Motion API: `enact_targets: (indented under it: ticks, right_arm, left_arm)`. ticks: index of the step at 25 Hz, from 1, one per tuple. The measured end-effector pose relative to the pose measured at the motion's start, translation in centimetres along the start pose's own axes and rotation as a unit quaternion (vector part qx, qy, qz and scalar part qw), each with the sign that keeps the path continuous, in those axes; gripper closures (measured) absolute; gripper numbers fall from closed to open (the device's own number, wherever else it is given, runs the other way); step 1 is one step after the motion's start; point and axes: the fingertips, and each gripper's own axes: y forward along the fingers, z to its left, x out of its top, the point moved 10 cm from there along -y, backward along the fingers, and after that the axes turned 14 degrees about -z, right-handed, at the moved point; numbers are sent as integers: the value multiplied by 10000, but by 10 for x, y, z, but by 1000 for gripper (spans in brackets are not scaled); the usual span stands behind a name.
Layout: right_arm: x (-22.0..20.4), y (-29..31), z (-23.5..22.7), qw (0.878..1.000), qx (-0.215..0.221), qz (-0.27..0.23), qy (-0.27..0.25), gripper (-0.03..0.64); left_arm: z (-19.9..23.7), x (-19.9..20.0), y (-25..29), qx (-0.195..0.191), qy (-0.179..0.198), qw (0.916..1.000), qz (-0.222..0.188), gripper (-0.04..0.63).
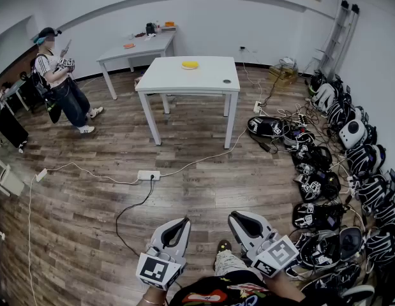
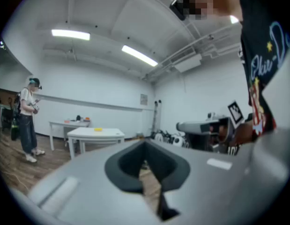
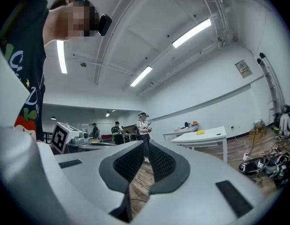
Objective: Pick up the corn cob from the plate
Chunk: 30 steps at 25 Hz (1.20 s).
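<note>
Left gripper (image 1: 182, 224): in the left gripper view we see its two jaws pressed together at the tips, with nothing between them. Right gripper (image 1: 235, 217): in the right gripper view its jaws are likewise pressed together and hold nothing. In the head view both grippers sit at the bottom edge, side by side, pointing forward over the wooden floor (image 1: 203, 171).

From the grippers, we locate a white power strip (image 1: 148, 174) on the floor at 11 o'clock, with cables running from it. A white table (image 1: 178, 81) stands at 12 o'clock, well apart from both grippers. The corn cob (image 1: 190, 64) lies on the far part of its top as a small yellow shape; at this size we cannot make out the plate beneath it. A small dark round item (image 1: 227, 81) lies near the table's right edge. A second table (image 1: 136, 46) stands behind, at 11 o'clock. A person (image 1: 60, 81) stands at 10 o'clock. Rows of black-and-white equipment (image 1: 350, 171) line the wall from 1 to 3 o'clock.
</note>
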Motion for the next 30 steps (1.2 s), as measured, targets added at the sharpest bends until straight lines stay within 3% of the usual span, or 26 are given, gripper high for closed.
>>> enact_targets:
  ticks: [5, 11, 15, 20, 24, 30]
  right_arm:
    - [-15, 38, -73, 9997, -49, -128, 186, 598]
    - [0, 115, -189, 9987, 134, -274, 396, 598]
    - [4, 154, -253, 9979, 325, -361, 433, 598]
    - [-14, 182, -305, 9971, 326, -189, 656, 598]
    - [-39, 223, -340, 9958, 274, 12, 878, 598]
    - [-47, 340, -402, 9976, 411, -60, 556, 597]
  left_arm:
    - [35, -10, 51, 229, 28, 9997, 110, 609]
    - [88, -3, 165, 522, 124, 9986, 14, 609]
    - [115, -10, 238, 380, 204, 9990, -132, 609]
    - [137, -30, 296, 198, 340, 9992, 27, 609]
    - [189, -45, 335, 434, 193, 9987, 209, 609]
    - [303, -57, 406, 476, 235, 9985, -102, 609]
